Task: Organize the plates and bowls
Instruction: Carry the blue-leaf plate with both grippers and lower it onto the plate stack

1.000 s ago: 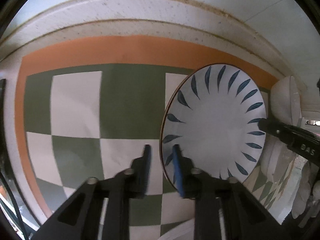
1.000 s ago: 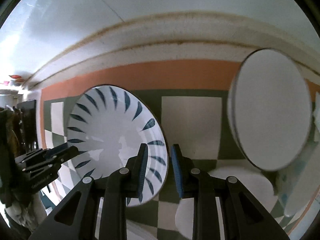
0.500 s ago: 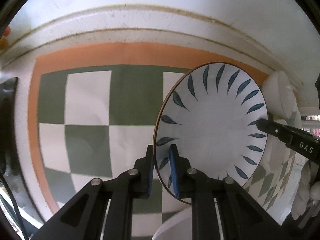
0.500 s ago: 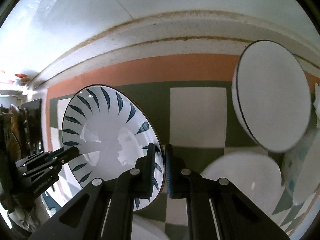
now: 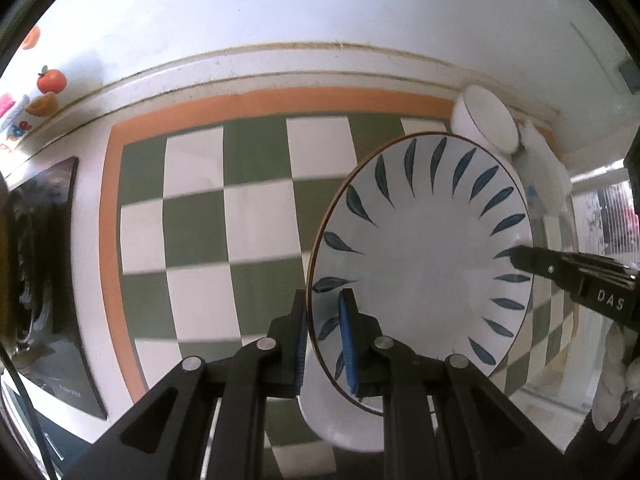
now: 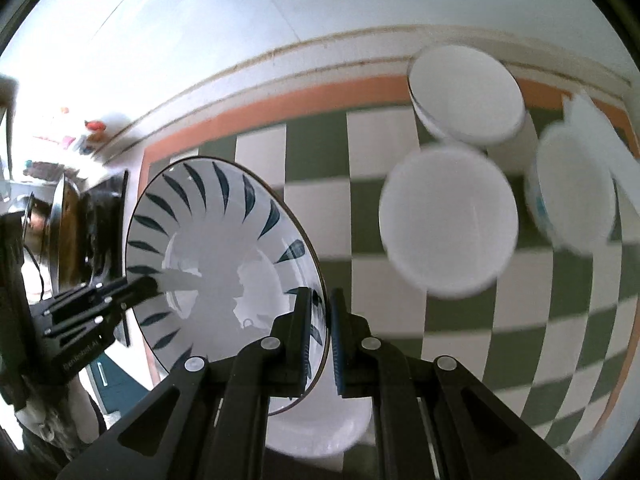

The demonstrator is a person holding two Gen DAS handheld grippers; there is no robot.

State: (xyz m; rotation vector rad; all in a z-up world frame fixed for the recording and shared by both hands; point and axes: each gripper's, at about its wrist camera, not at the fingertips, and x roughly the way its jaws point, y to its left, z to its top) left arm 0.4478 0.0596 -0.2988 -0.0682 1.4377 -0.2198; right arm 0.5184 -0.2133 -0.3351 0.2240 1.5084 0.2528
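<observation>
A white plate with blue leaf marks (image 5: 424, 264) is held up off the checked cloth between both grippers. My left gripper (image 5: 323, 342) is shut on its near rim. My right gripper (image 6: 319, 336) is shut on the opposite rim of the same plate (image 6: 212, 256); its tip shows in the left wrist view (image 5: 568, 272). A white plate (image 5: 340, 420) lies on the cloth below. Three white bowls (image 6: 448, 220) (image 6: 466, 94) (image 6: 572, 192) stand to the right.
A green and white checked cloth with an orange border (image 5: 224, 220) covers the table. A white wall edge (image 5: 280, 64) runs behind it. A dark appliance (image 5: 44, 280) stands at the left. A white bowl (image 5: 486, 122) sits at the far right corner.
Both grippers closed on the leaf plate's rims and lifted it well above the cloth. The bowls and lower plate now appear farther below.
</observation>
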